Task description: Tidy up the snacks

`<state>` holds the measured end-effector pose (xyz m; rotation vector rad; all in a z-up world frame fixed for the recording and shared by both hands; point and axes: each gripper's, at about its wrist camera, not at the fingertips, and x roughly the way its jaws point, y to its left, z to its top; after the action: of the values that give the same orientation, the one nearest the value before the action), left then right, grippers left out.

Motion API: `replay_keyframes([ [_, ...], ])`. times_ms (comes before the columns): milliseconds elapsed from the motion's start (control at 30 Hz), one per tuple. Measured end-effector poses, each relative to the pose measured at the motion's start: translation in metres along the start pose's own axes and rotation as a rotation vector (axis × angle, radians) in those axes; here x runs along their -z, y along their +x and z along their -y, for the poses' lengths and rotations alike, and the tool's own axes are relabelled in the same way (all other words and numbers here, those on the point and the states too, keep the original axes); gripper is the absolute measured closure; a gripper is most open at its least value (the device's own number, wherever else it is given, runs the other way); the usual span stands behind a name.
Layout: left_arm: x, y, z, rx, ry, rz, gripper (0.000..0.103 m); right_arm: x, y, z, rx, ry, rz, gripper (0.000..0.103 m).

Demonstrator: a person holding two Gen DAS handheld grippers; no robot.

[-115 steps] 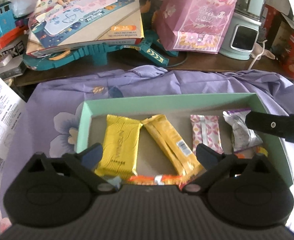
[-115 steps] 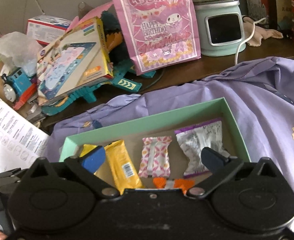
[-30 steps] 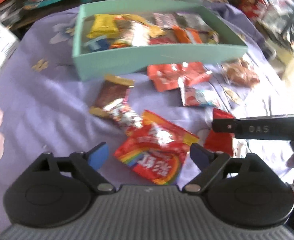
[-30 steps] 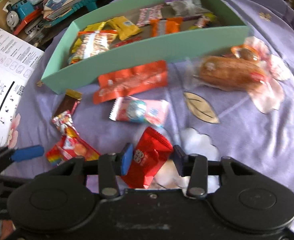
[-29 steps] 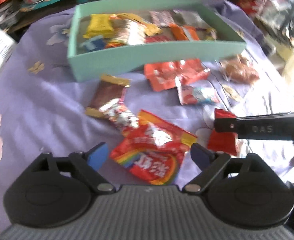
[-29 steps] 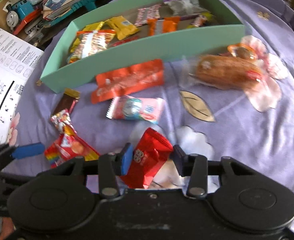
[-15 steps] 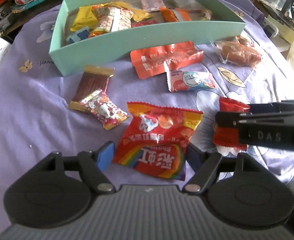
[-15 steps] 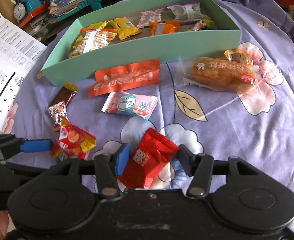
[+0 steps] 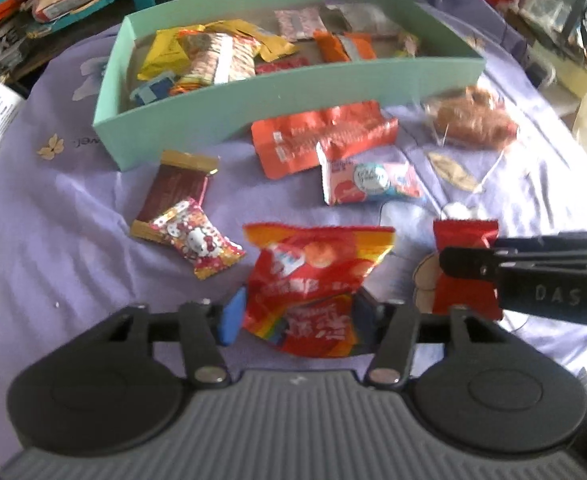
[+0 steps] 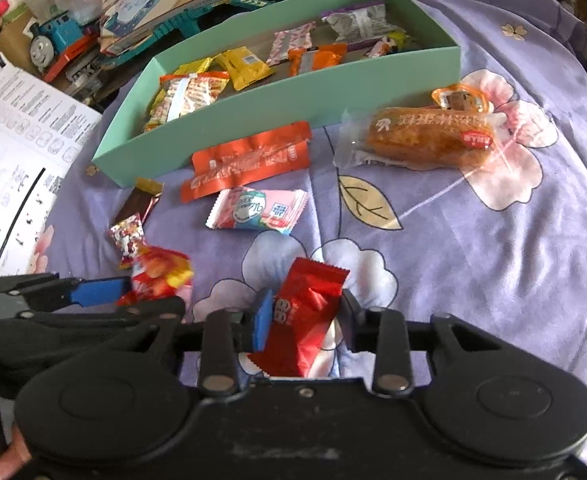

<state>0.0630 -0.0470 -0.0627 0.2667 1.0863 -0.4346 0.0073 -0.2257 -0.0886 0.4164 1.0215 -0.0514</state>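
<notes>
Your left gripper (image 9: 297, 316) has the rainbow candy bag (image 9: 313, 280) between its jaws, which are closing and pinching its crumpled lower end. Your right gripper (image 10: 305, 320) is closing on the small red packet (image 10: 305, 320), pads at both its sides. Both packs sit on the purple flowered cloth (image 10: 493, 260); open cloth lies to the right gripper's right. Ahead of both jaws, past loose wrappers, stands the green tray (image 10: 293, 108), near wall facing you. The right gripper's arm reads "DAS".
</notes>
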Motion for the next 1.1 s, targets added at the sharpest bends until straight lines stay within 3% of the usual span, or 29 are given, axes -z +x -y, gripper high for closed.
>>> replay_keyframes([
  [400, -0.002, -0.015, -0.023, 0.041, -0.107, 0.008, 0.056, -0.007, -0.015, 0.002, -0.013, 0.020, 0.017, 0.086],
  [567, -0.013, -0.032, -0.032, 0.070, -0.140, 0.054, 0.056, -0.024, -0.033, -0.003, -0.038, 0.012, 0.075, 0.099],
  [733, -0.029, -0.045, -0.039, 0.072, -0.163, 0.109, 0.056, -0.038, -0.041, -0.007, -0.027, -0.014, 0.113, 0.099],
  [833, -0.029, -0.044, -0.041, 0.074, -0.168, 0.104, 0.056, -0.036, -0.033, 0.007, -0.040, 0.056, 0.057, 0.090],
  [900, -0.025, -0.041, -0.042, 0.074, -0.173, 0.088, 0.056, -0.030, -0.029, 0.013, -0.041, 0.079, 0.025, 0.072],
  [1100, -0.017, -0.032, -0.048, 0.085, -0.201, 0.068, 0.056, -0.010, -0.005, -0.003, -0.040, 0.074, -0.055, 0.068],
])
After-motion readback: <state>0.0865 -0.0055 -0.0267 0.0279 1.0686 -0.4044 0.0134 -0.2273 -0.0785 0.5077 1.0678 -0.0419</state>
